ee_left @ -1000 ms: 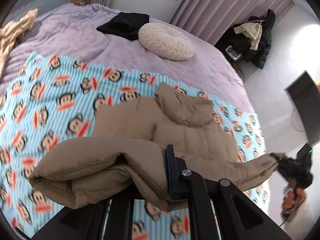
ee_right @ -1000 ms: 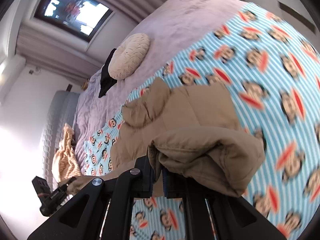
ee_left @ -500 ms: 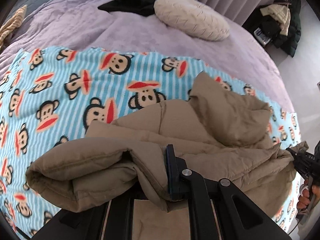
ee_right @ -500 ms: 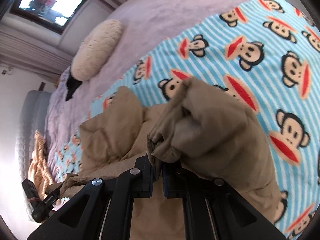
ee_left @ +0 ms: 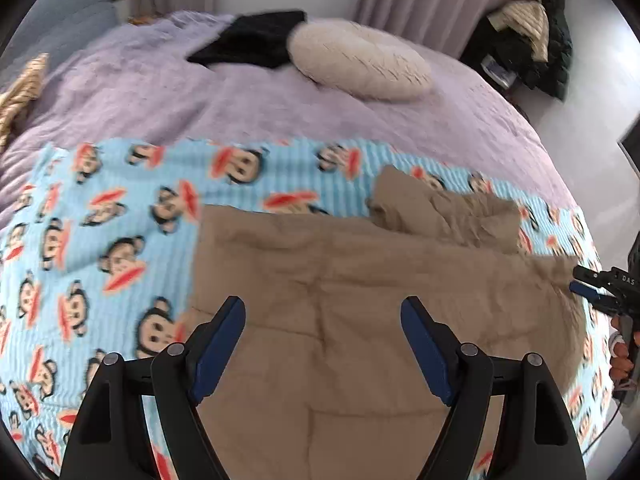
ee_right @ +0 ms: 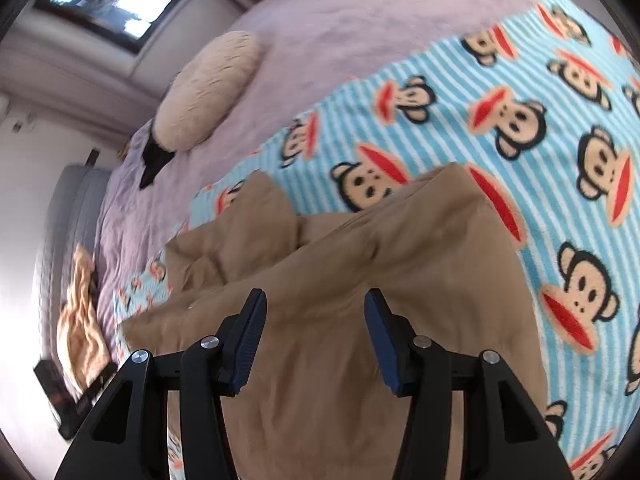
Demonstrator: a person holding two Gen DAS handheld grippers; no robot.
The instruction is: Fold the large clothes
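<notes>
A tan padded jacket (ee_left: 360, 280) lies folded flat on the blue striped monkey-print blanket (ee_left: 100, 220), with its hood (ee_left: 440, 208) bunched at the far right end. My left gripper (ee_left: 322, 312) is open and empty just above the jacket's near edge. In the right wrist view the same jacket (ee_right: 380, 272) lies under my right gripper (ee_right: 314, 308), which is open and empty. The right gripper also shows at the right edge of the left wrist view (ee_left: 592, 288), beside the jacket's end.
The blanket (ee_right: 520, 100) lies on a lilac bed cover (ee_left: 200, 92). A round cream cushion (ee_left: 360, 60) and a black garment (ee_left: 252, 40) lie further back. A beige knitted cloth (ee_left: 20, 92) sits at the left. Dark clothes (ee_left: 532, 28) are piled by the wall.
Both grippers have let go of the jacket's folded edge and opened. The jacket now lies flat, folded over itself on the blanket. Both grippers have drawn back a little.
</notes>
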